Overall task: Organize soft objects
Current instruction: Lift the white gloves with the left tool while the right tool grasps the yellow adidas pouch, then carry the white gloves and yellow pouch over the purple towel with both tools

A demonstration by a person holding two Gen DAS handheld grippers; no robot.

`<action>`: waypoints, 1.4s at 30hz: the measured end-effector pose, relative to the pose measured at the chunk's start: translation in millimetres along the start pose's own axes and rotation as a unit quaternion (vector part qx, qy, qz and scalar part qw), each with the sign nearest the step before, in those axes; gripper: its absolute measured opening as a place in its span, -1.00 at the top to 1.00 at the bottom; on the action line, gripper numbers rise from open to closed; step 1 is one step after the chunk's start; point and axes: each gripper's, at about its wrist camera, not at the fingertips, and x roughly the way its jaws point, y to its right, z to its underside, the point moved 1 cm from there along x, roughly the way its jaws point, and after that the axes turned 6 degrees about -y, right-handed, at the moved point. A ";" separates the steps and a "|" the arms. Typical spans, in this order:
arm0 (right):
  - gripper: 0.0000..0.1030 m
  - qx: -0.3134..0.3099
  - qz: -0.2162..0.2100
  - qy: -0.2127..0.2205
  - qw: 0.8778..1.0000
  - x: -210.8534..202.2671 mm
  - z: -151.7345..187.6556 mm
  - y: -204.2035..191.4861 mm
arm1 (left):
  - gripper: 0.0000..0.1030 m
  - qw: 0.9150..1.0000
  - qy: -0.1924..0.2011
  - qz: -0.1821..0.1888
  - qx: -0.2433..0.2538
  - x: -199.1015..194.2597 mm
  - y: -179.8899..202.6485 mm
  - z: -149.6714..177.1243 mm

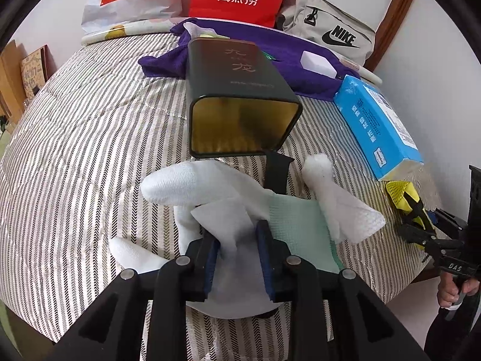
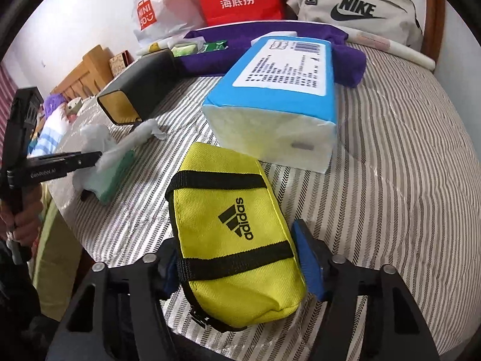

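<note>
Slipping is the main risk on the left: the left tool stands narrow, its blue pads pinching only a thin fold of the white tissue, and the loose sheet could tear or slide out, leaving the green cloth beneath it behind on the bed. That bundle lies at the bed's near edge, right in front of the open mouth of the dark tin, which lies on its side and could roll if nudged.

The right tool stands fairly wide around the yellow pouch; its right pad stands apart from the fabric, so I judge it not gripped. The pouch lies between the fingers near the bed's near edge, just beside the blue tissue pack, and a closing squeeze could skid off its soft rounded side.
</note>
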 end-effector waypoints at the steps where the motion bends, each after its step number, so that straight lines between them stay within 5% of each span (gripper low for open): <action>1: -0.16 0.006 -0.010 0.001 1.000 -1.5 0.2 1.3 | 0.51 1.000 0.002 -0.001 0.001 0.1 0.7 0.2; 21: -0.14 0.011 -0.028 0.025 0.999 -27.9 0.8 -3.1 | 0.83 0.999 0.032 0.018 -0.008 -33.1 -3.8 4.7; 42: -0.14 -0.001 -0.025 0.063 0.998 -70.8 -17.7 -9.7 | 0.85 0.993 0.116 0.022 0.001 -111.0 11.2 -22.4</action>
